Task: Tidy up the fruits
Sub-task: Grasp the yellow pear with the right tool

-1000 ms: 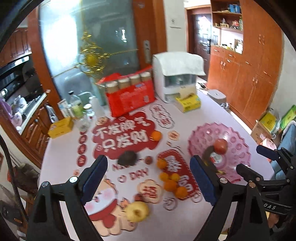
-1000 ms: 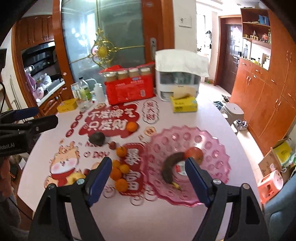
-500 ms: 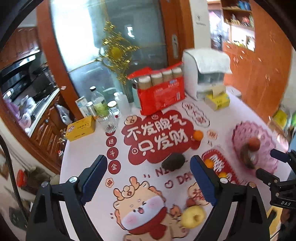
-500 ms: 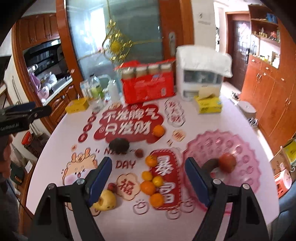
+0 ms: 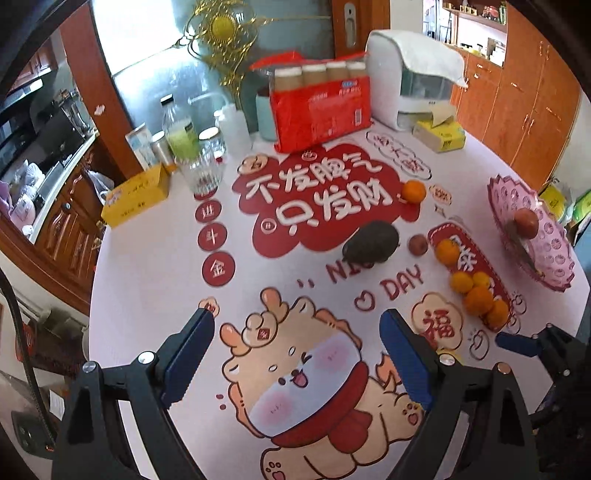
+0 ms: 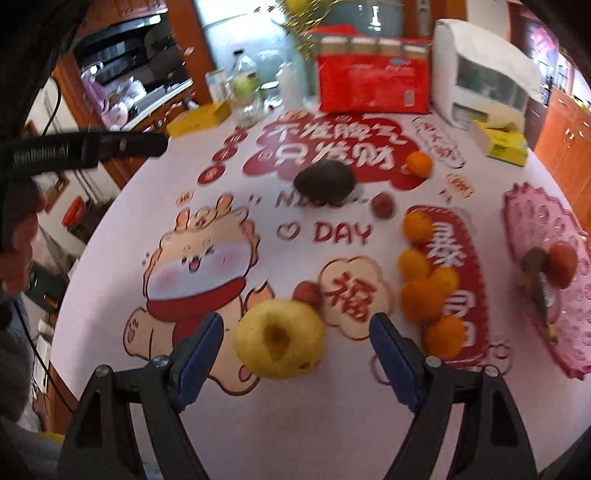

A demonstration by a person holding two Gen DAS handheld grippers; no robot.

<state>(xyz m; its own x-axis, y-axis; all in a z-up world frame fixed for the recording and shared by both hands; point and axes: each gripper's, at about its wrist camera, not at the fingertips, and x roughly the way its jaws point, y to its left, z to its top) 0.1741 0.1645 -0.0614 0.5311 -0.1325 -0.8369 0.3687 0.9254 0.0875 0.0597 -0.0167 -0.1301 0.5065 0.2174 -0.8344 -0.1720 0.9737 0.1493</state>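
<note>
I face a frosted glass door [image 5: 207, 74], bright with daylight. Left of it runs my dark wooden kitchen counter [image 5: 55, 192]; right of it stand tall orange-brown cupboards [image 5: 532, 110], with open shelves [image 5: 476, 18] between door and cupboards.

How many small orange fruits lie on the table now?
6: one orange alone beside the dark avocado, five oranges in a loose line on the red sticker. Others may be hidden.

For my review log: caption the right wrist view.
Open right gripper framing a yellow apple on the printed tablecloth.
</note>
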